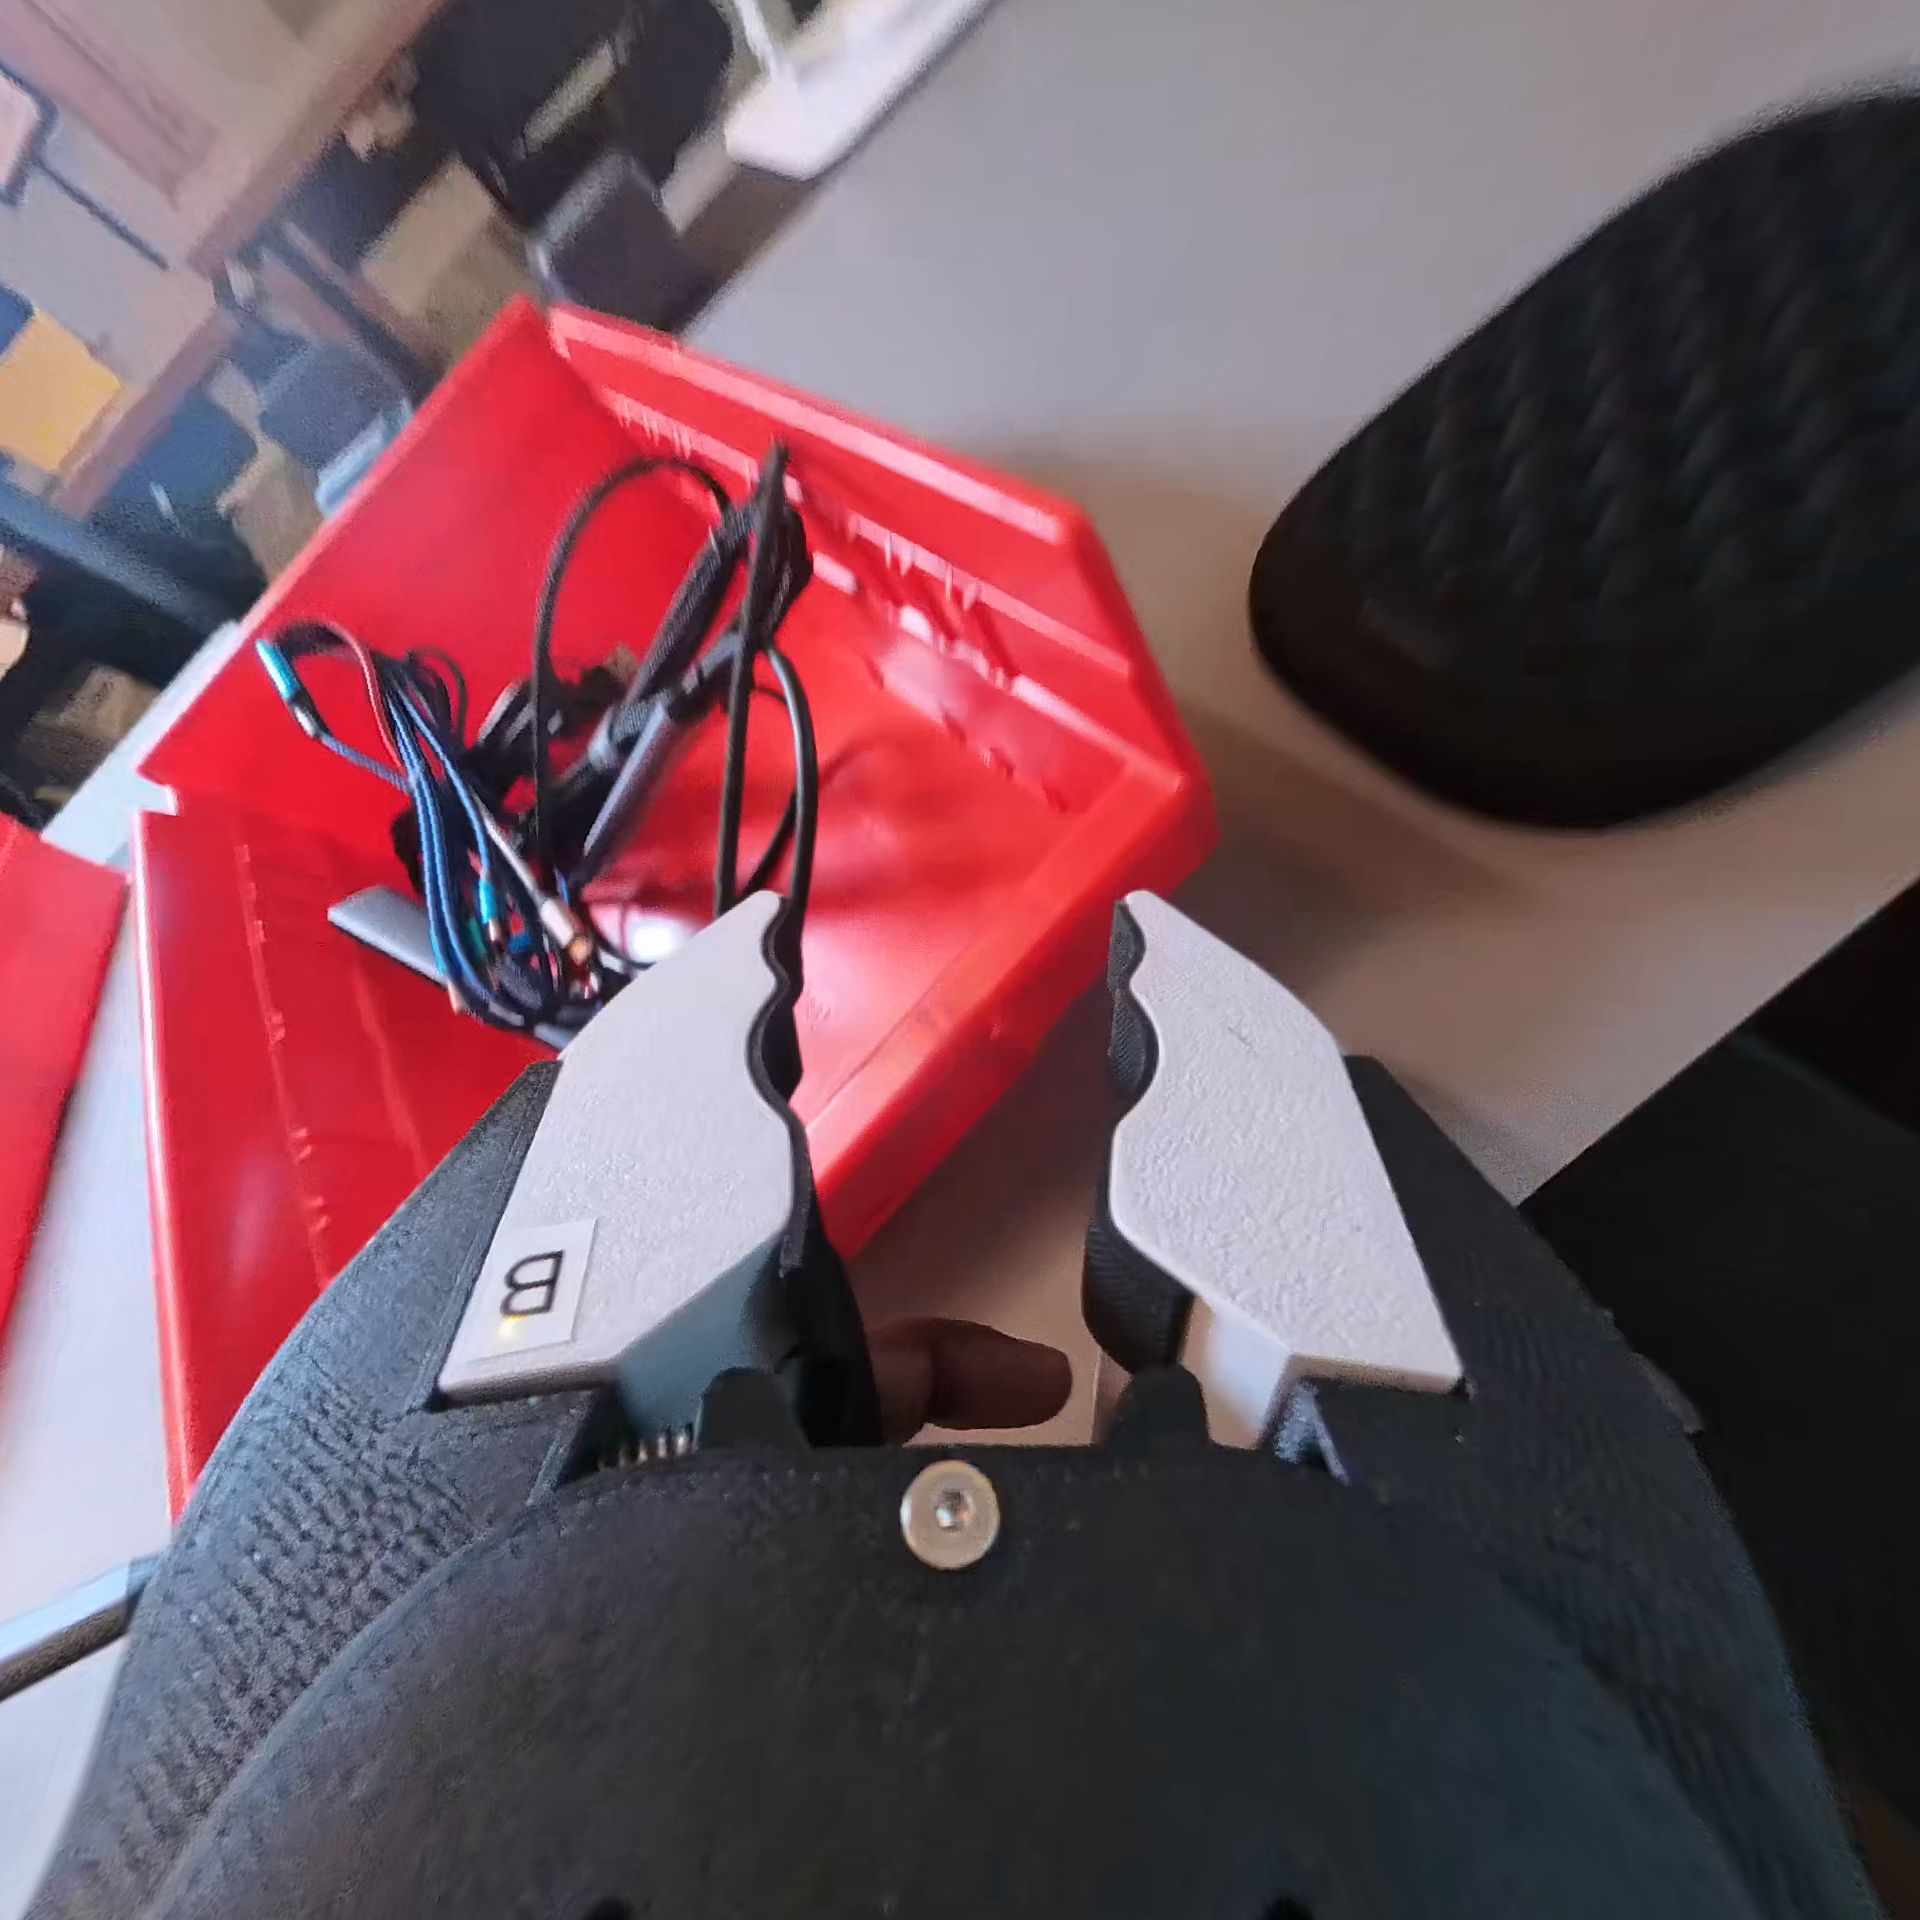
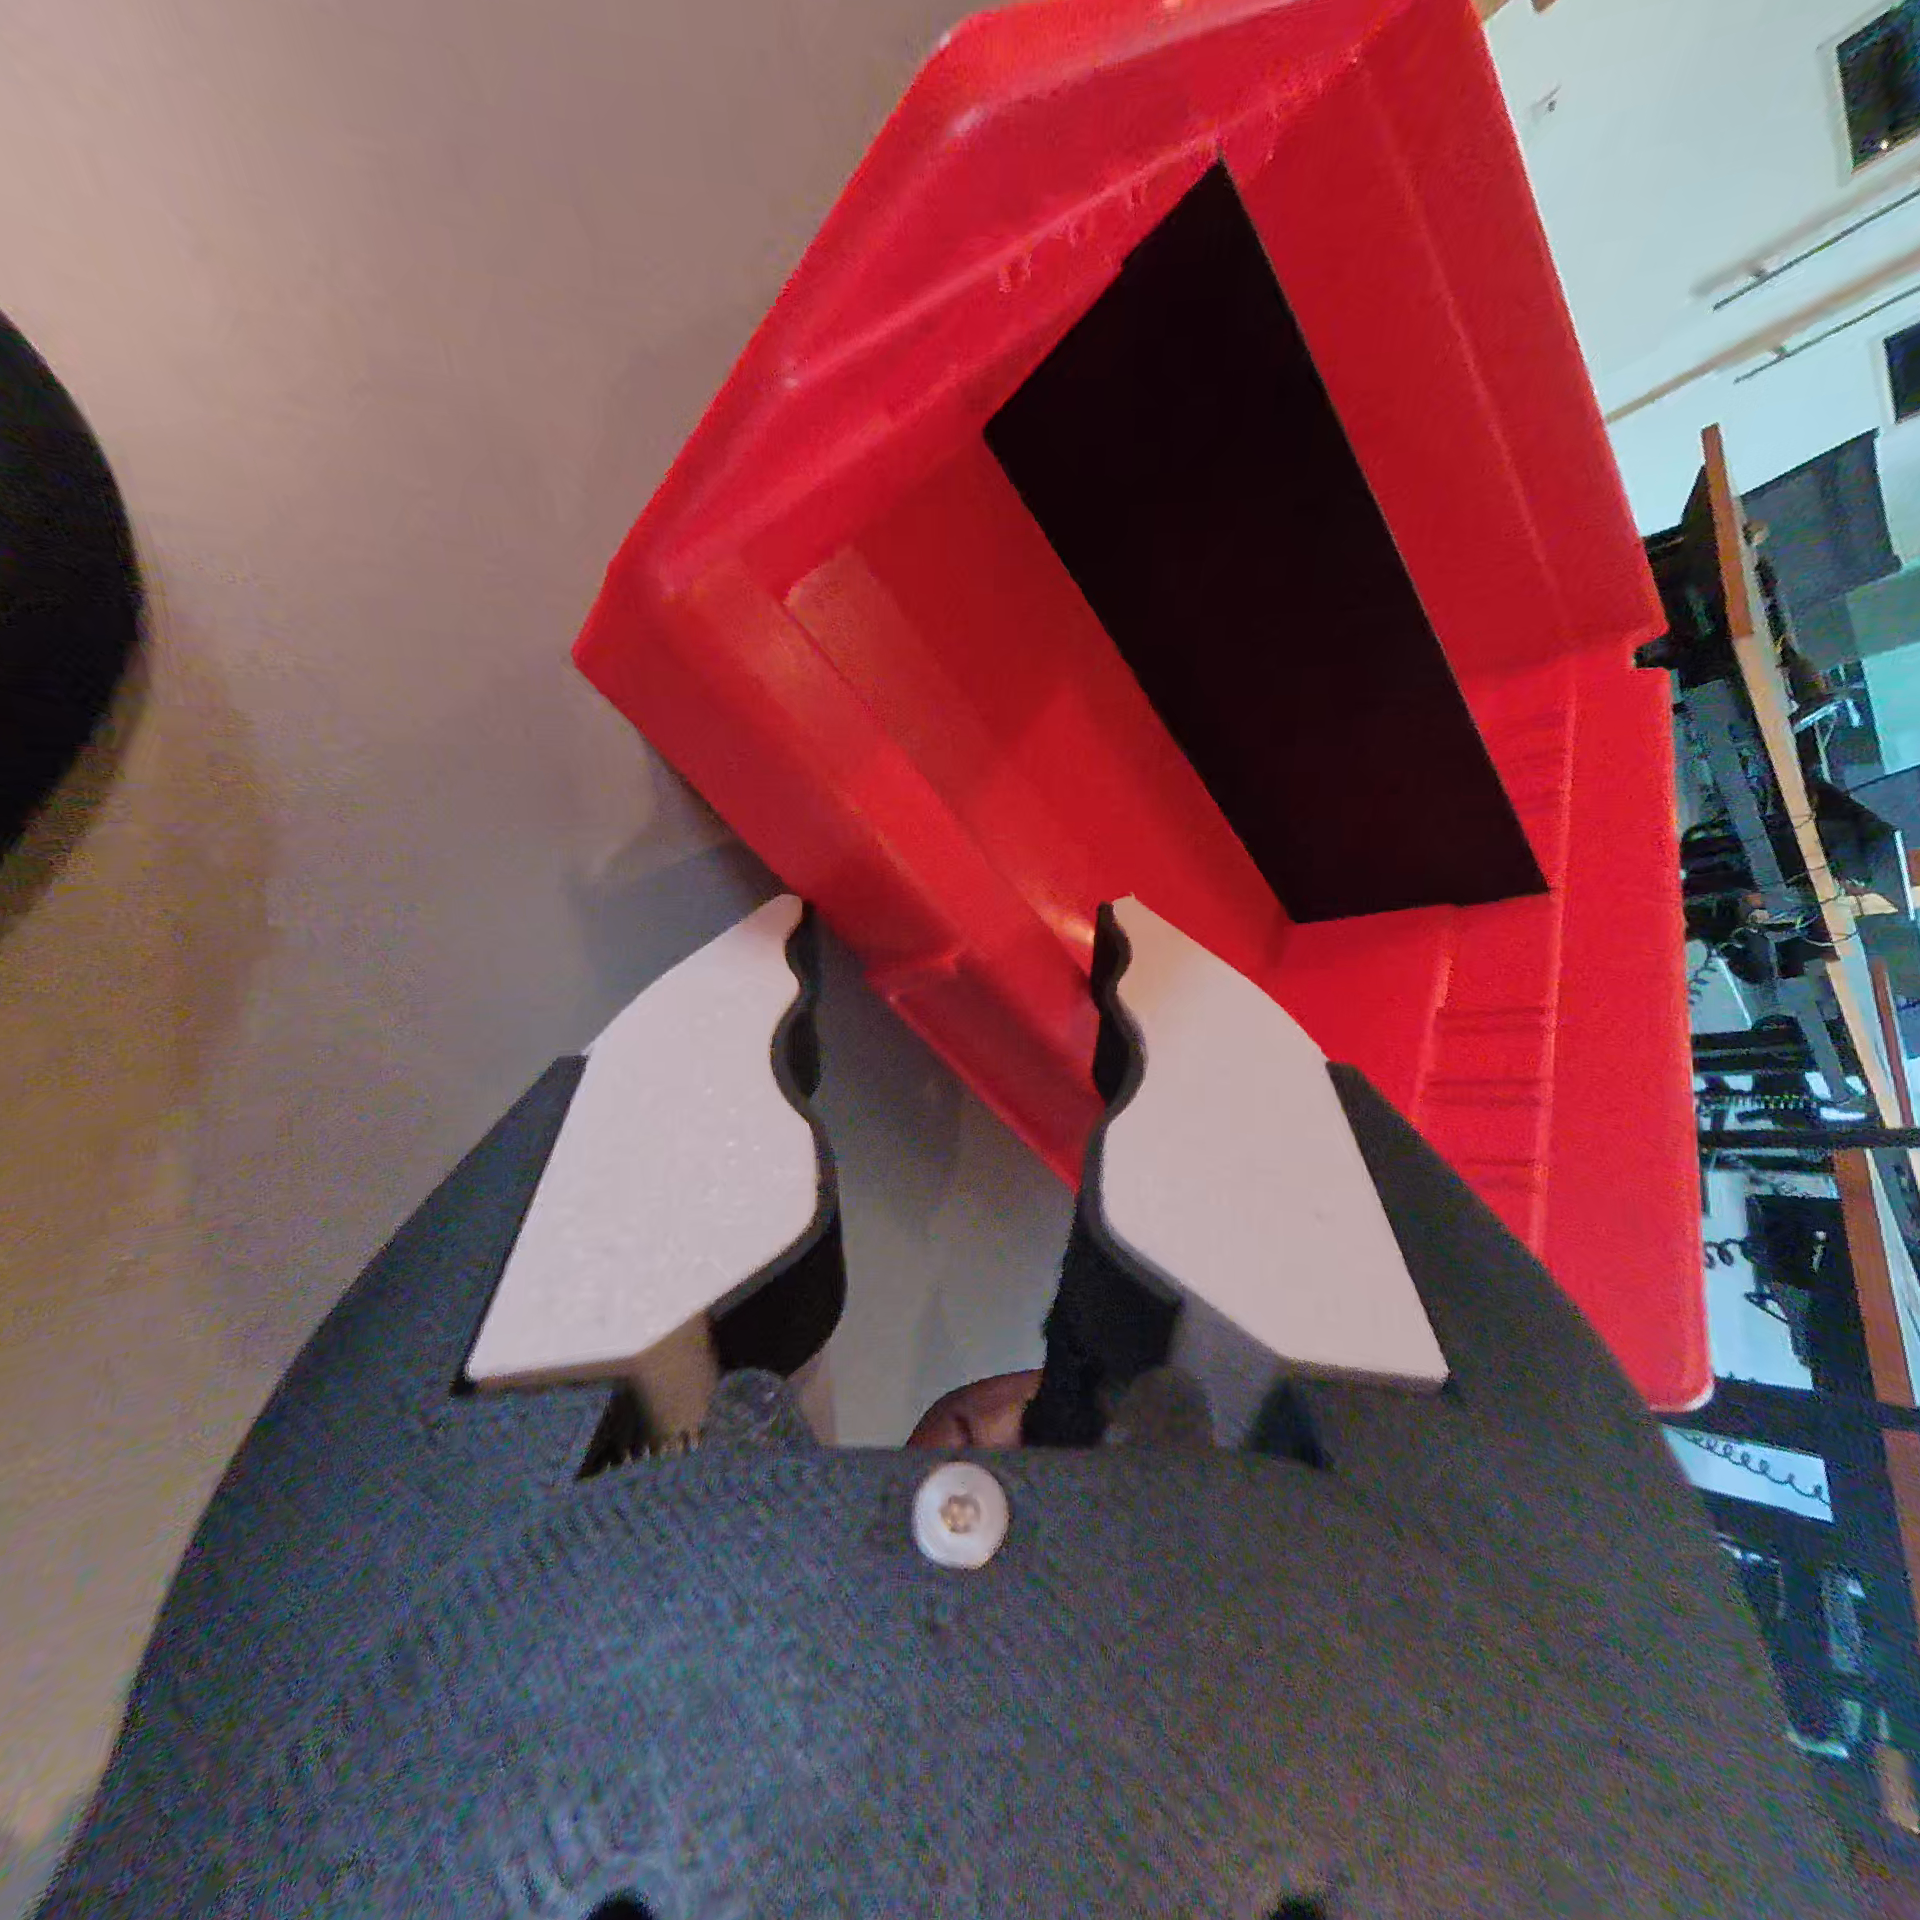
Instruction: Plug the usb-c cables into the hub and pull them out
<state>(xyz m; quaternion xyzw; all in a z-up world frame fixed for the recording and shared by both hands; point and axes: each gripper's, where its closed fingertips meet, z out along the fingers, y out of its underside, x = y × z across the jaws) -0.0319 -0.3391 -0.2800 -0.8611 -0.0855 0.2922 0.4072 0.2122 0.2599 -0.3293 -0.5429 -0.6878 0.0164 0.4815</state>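
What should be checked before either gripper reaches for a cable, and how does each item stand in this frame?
1. Left gripper open and empty: ok.
2. Right gripper open and empty: ok.
3. Cables in view in the red bin: ok.
4. Cables separated for a clean grasp: not ok, tangled.
5. Hub ports facing a gripper: cannot tell, mostly covered.
6. Second red bin holds a black pad; purpose: cannot tell.

Blurred cables, cropped bins, a half-hidden hub

In the left wrist view the cable tangle (image 1: 582, 769) is motion-blurred and covers most of the grey hub (image 1: 379, 920); its ports cannot be told. A second red bin (image 1: 47, 1039) is cut by the left edge, and the black pad (image 1: 1621, 499) by the right edge.
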